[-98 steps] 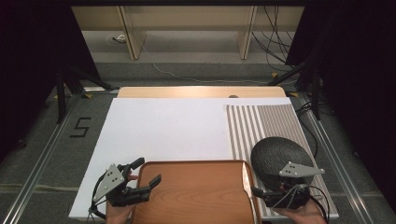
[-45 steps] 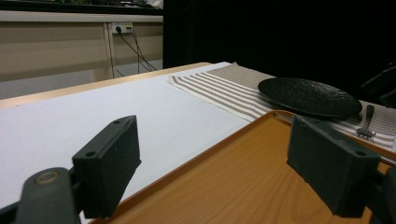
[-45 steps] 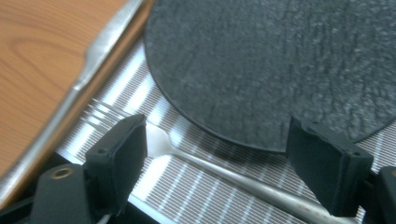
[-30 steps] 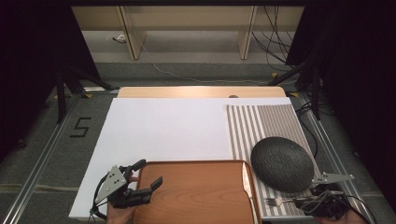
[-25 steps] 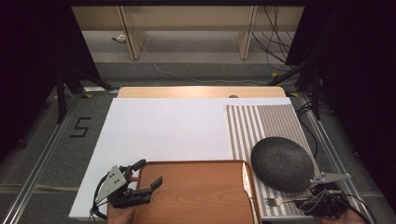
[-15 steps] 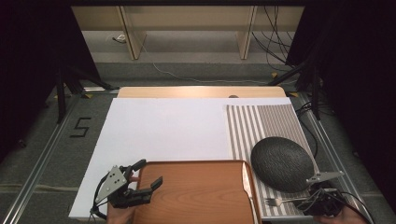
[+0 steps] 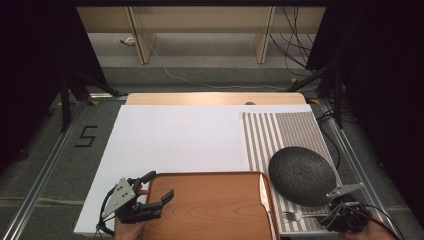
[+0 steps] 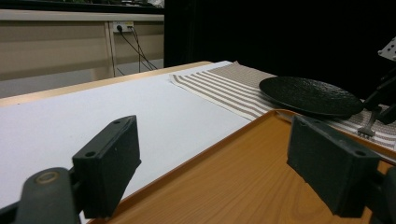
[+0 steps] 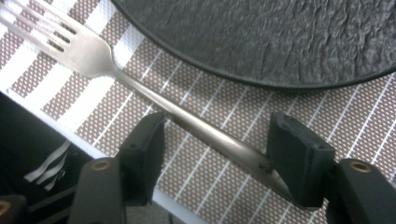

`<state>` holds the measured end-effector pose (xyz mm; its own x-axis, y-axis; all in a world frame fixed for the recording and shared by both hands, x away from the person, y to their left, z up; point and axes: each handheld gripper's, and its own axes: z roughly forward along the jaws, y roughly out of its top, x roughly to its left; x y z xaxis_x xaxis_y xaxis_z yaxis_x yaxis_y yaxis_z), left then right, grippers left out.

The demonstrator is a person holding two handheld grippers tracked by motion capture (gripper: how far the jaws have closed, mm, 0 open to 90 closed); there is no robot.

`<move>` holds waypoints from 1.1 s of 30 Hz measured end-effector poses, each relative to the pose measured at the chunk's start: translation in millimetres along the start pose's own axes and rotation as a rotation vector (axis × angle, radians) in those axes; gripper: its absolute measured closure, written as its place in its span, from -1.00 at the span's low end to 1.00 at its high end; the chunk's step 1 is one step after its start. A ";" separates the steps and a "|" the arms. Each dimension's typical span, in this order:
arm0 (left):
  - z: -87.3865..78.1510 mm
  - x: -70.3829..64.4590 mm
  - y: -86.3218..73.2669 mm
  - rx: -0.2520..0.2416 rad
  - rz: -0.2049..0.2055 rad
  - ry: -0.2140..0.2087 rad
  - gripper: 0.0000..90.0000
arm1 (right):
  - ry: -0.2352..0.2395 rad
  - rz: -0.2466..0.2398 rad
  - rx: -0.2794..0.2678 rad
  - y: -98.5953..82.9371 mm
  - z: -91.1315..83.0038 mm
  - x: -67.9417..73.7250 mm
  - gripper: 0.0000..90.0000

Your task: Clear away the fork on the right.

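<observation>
Since about three seconds ago the right gripper (image 7: 334,216) has withdrawn from over the round black textured plate (image 7: 301,175) to the near right corner of the table, and over the last second it has held nearly still there beside the plain silver metal fork (image 7: 300,216). This suggests the plate has been set down and the fork is now the work in hand. The fork lies flat on the brown-and-white striped woven placemat (image 7: 280,135), just beside the plate's near rim, tines pointing toward the brown wooden tray (image 7: 210,207). In the right gripper view the jaws stand apart astride the fork (image 9: 140,88) handle; the handle runs aslant between them and meets the right-hand pad, with no clamp formed. The right hand is low at the table edge, gripper pointing leftward along the fork. The left gripper (image 7: 152,195) rests with jaws wide apart over the tray's left rim, unchanged, holding nothing.
</observation>
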<state>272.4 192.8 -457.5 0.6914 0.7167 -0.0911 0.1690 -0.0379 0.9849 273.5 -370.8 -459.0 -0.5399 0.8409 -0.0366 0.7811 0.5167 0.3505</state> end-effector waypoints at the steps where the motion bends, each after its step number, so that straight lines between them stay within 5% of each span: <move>1: -0.1 0.0 0.0 0.001 0.001 0.001 -0.62 | 0.000 -0.001 0.002 0.0 -0.4 0.7 -0.07; 20: -0.6 -0.5 0.5 0.000 0.000 -0.001 -0.62 | -0.014 -0.144 0.087 6.0 -3.8 19.3 0.42; 33: -0.9 0.1 0.3 -0.002 -0.003 0.001 -0.62 | -0.023 -0.283 0.111 8.5 -4.3 30.2 0.73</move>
<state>271.9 193.5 -457.2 0.6904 0.7173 -0.0937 0.1695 -0.0345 0.9849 262.5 -341.7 -453.1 -0.7345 0.6640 -0.1401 0.6310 0.7443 0.2189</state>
